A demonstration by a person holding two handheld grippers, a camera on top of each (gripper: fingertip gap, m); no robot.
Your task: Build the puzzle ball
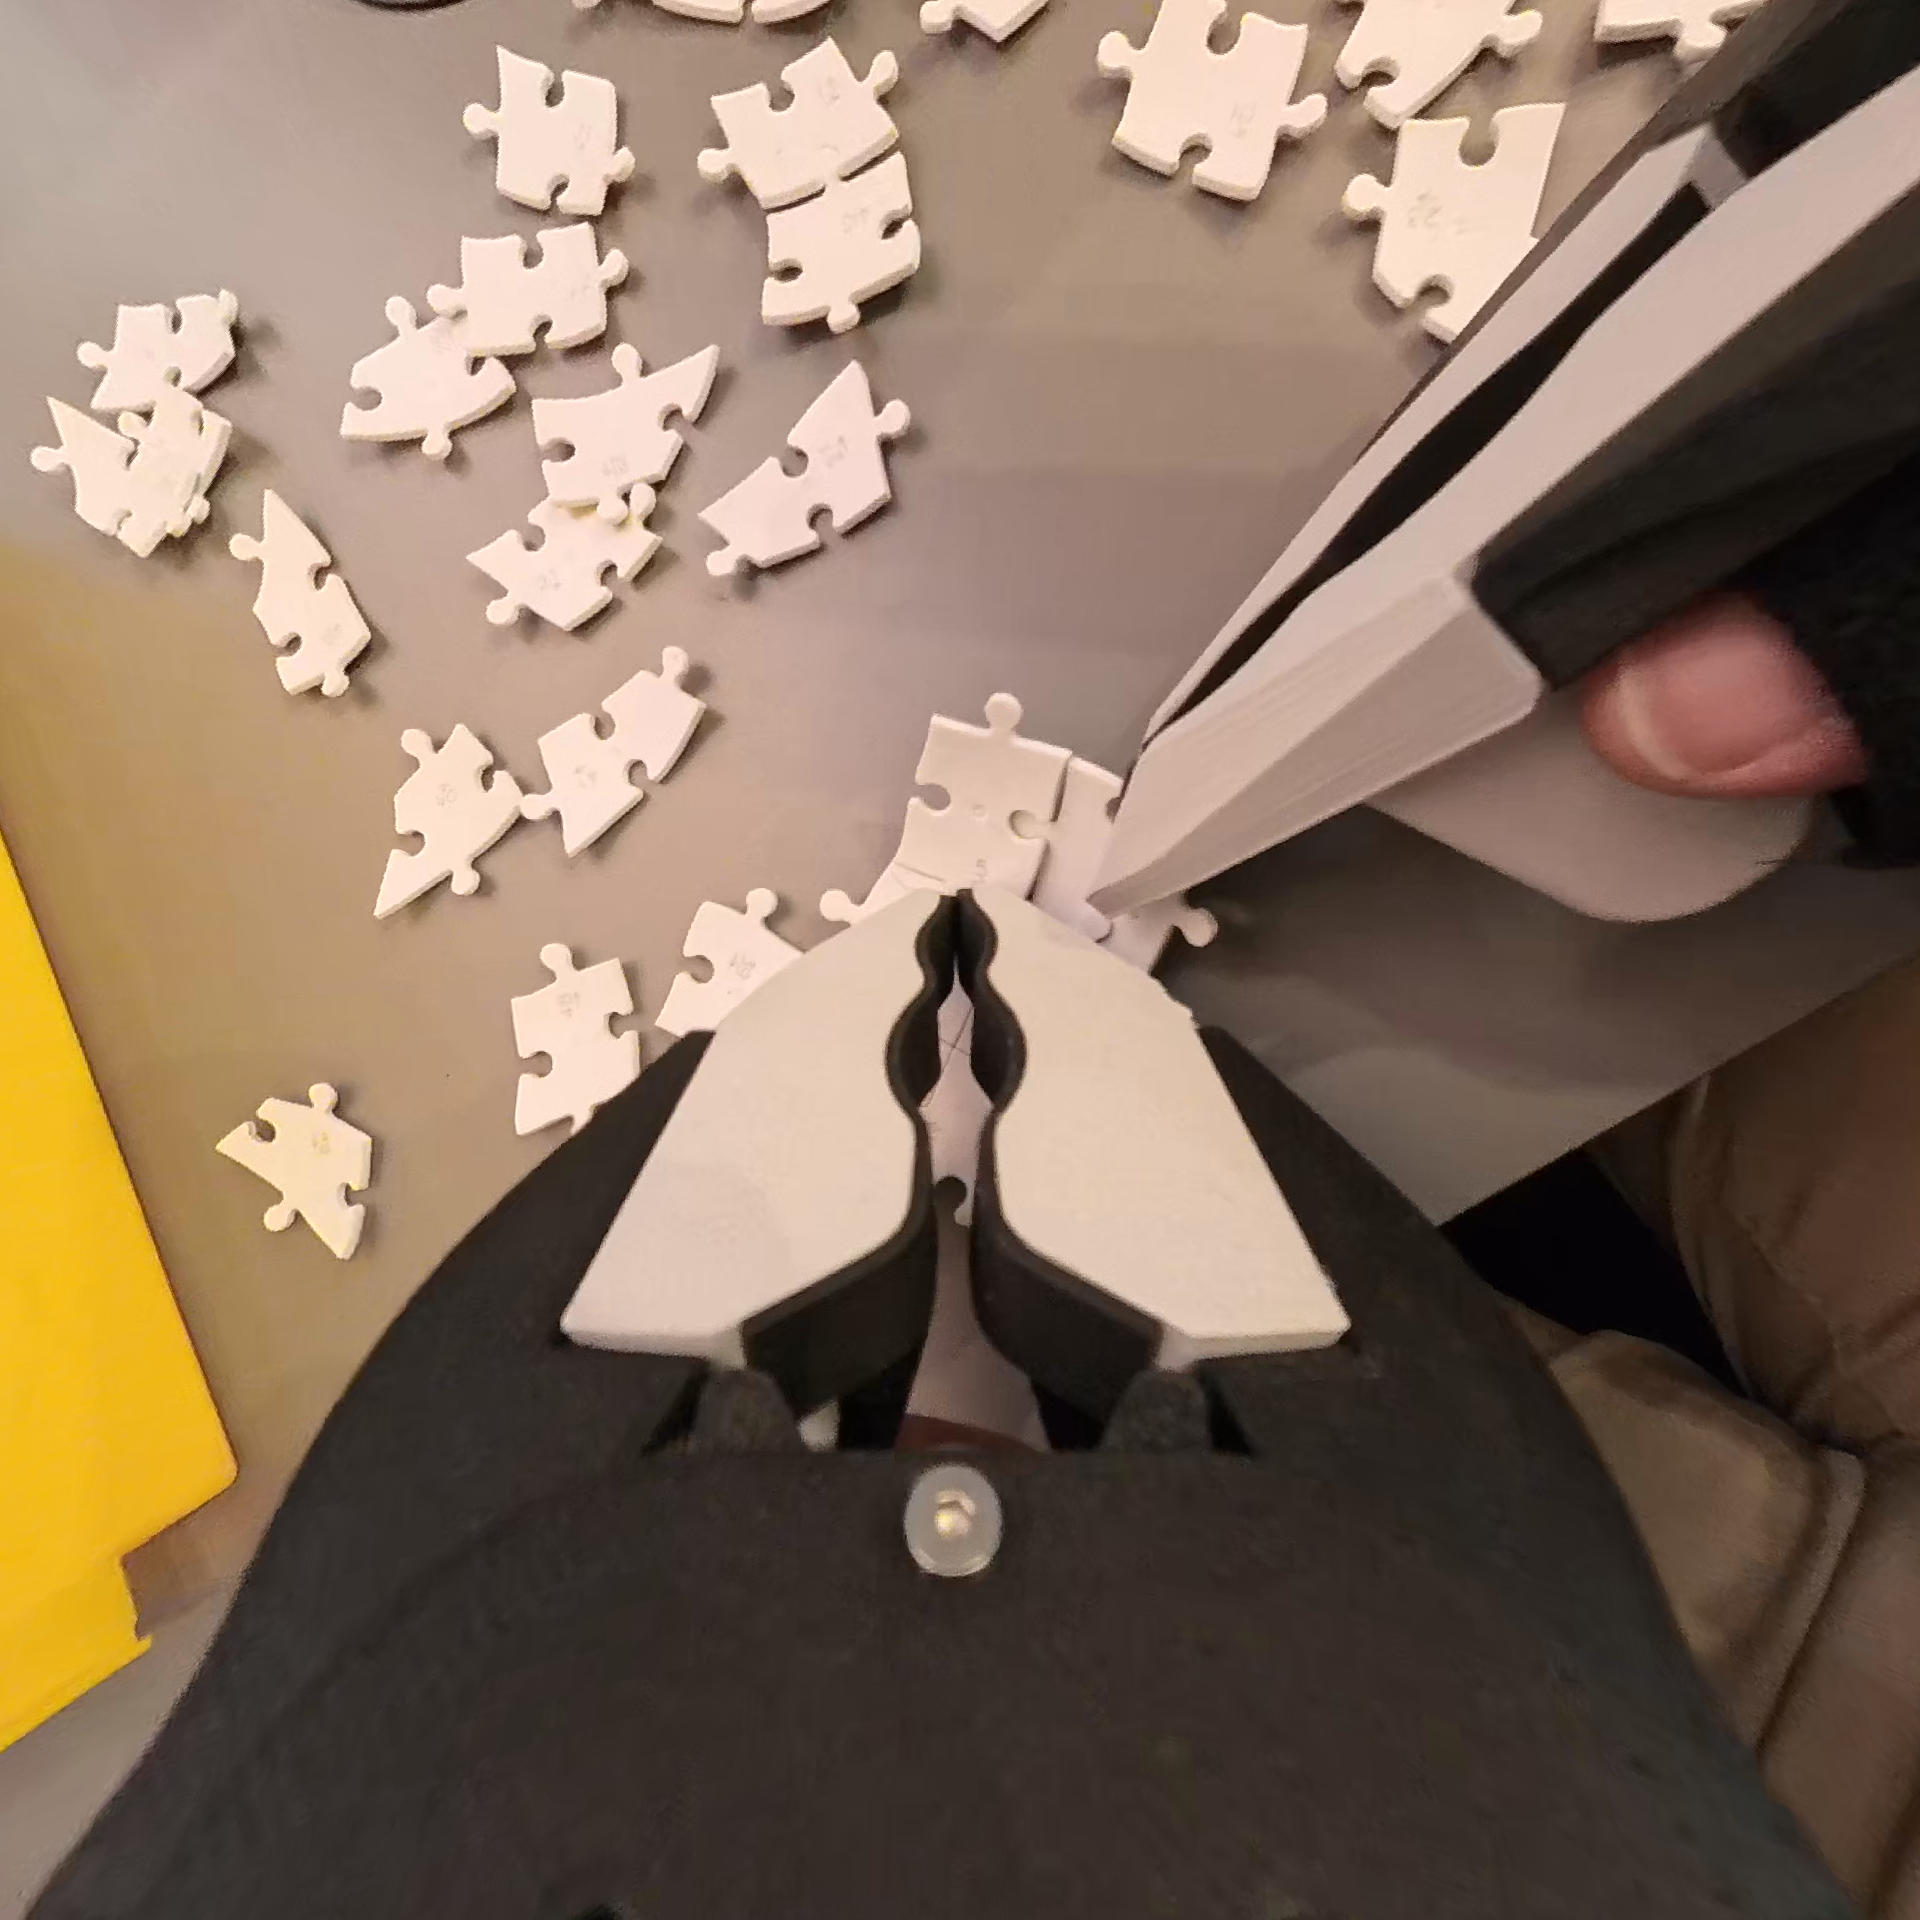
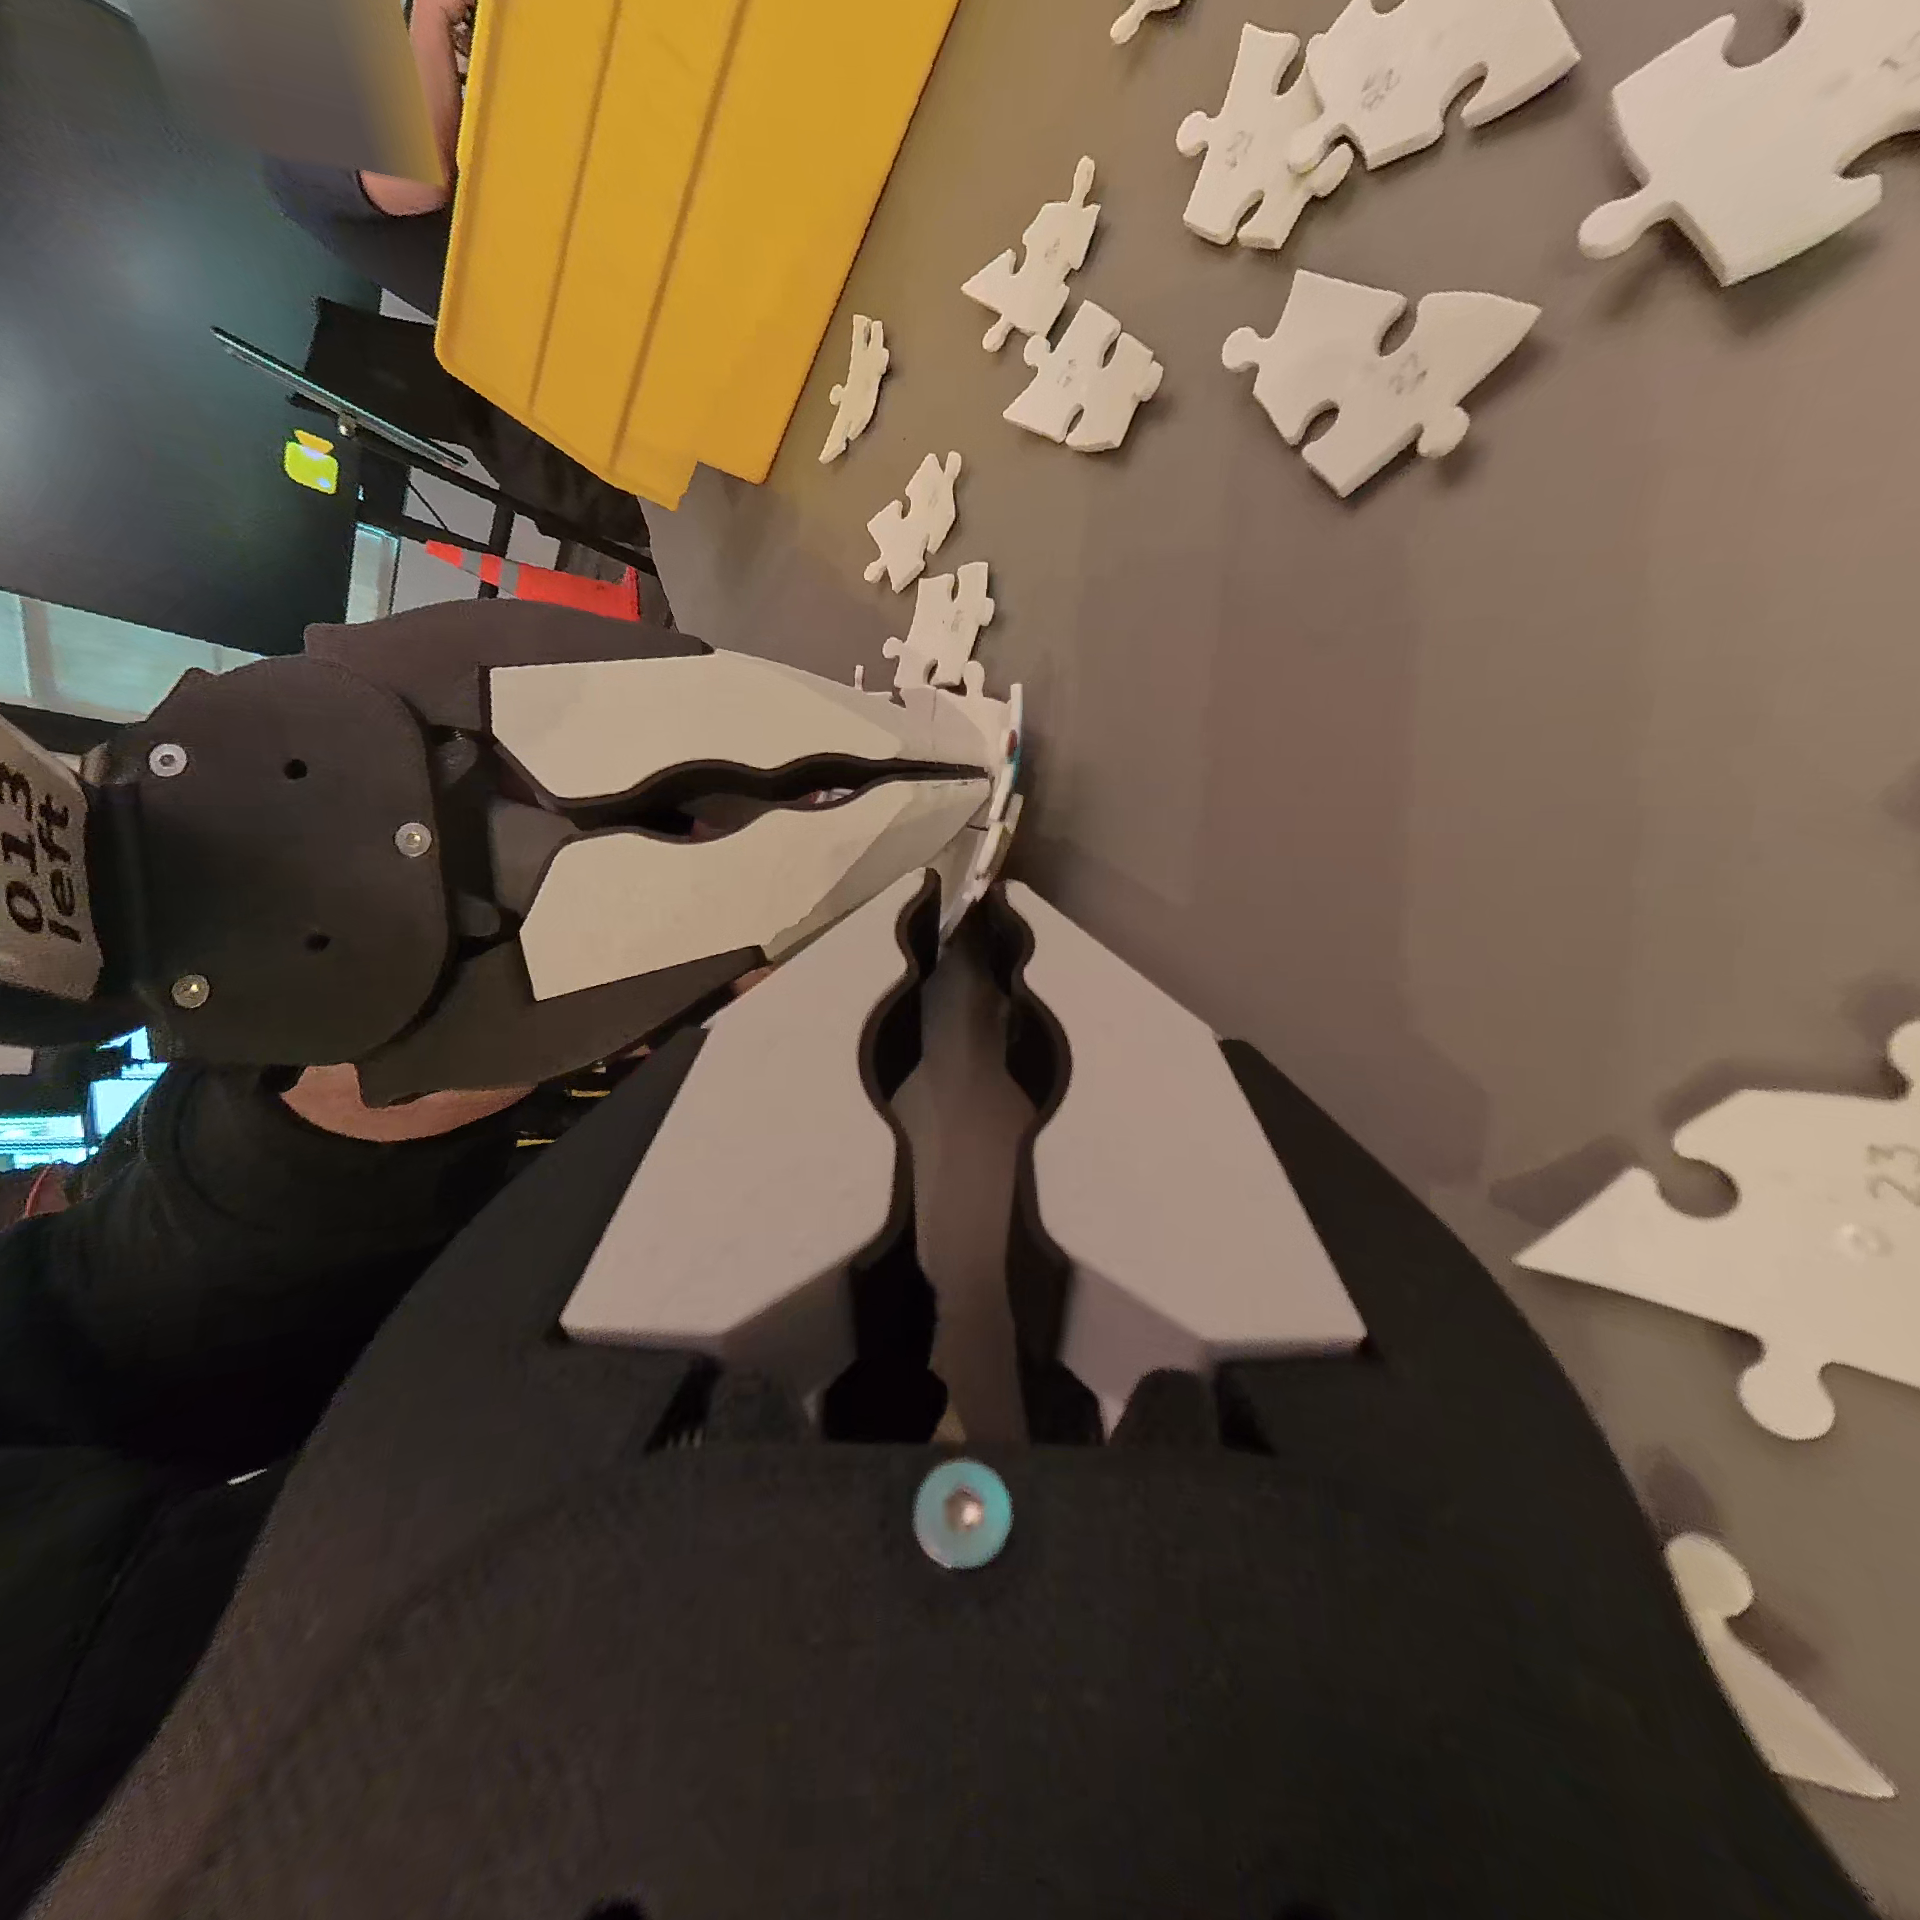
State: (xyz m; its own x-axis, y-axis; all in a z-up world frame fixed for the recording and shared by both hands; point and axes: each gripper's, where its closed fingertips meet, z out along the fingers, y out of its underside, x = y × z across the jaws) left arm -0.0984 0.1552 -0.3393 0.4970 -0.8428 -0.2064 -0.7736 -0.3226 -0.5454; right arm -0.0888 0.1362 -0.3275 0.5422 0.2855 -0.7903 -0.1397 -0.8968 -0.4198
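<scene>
A small cluster of joined white puzzle pieces [image 1: 985,805] lies on the grey table [image 1: 1039,499]. My left gripper [image 1: 961,906] is shut, and its tips rest on top of the cluster. My right gripper [image 1: 1120,888] comes in from the upper right, low along the table, and is shut on the cluster's right edge. In the right wrist view the cluster [image 2: 1006,769] shows edge-on. There the left gripper [image 2: 985,774] points straight at it, and my right gripper [image 2: 961,906] pinches a white edge between its tips. Most of the cluster is hidden under the fingers.
Many loose white puzzle pieces [image 1: 613,436] lie scattered over the far and left table, also in the right wrist view [image 2: 1382,379]. A yellow bin [image 1: 83,1247] stands at the left edge [image 2: 665,208]. A person's thumb [image 1: 1714,717] holds the right gripper. Both grippers' tips are close together, under 4 cm apart.
</scene>
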